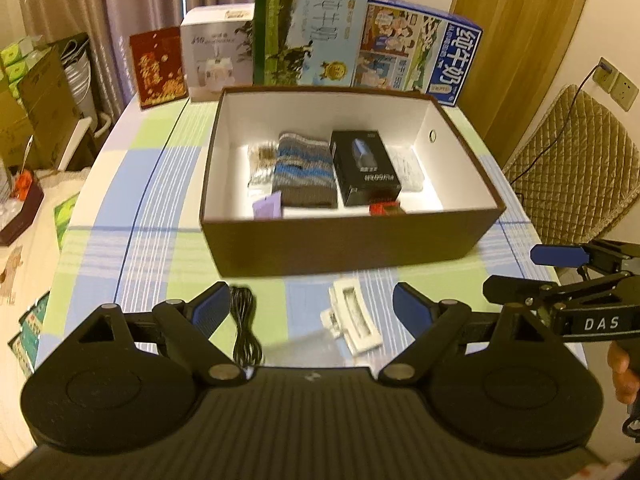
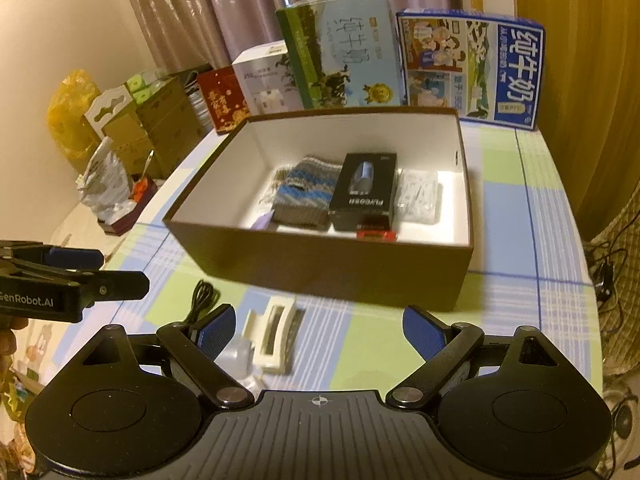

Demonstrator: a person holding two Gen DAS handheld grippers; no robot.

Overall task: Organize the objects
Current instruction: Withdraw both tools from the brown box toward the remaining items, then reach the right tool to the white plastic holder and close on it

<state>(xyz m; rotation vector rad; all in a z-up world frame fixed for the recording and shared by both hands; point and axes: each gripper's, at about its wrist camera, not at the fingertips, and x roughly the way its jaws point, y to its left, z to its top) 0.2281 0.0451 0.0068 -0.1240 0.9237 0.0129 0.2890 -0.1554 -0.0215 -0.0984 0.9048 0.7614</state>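
**Holding both grippers spread and empty before the open box**

Facing you is the table under its blue, green and white checked cloth (image 1: 168,240), with four printed cartons standing along its far edge. On the cloth sits the large brown cardboard box with a white inside (image 1: 344,240), open at the top. Inside it, from your left to right, lie a folded grey-and-blue striped knitted cloth (image 1: 304,172), a black rectangular product box with white lettering (image 1: 364,168) touching it, and a clear plastic packet (image 1: 408,168) on the far side of that. A small red item (image 1: 384,209) and a small purple item (image 1: 267,205) lie against the near wall; what they are cannot be told.

Your left gripper (image 1: 312,304) has its blue-padded fingers wide apart, holding nothing. Your right gripper (image 2: 320,326) is likewise spread and empty.

Still outside the box, on the cloth just in front of it, lie the white rectangular plastic frame piece (image 1: 356,320), partly on a clear plastic bag (image 1: 296,346), and beside them the coiled black cable (image 1: 246,326).
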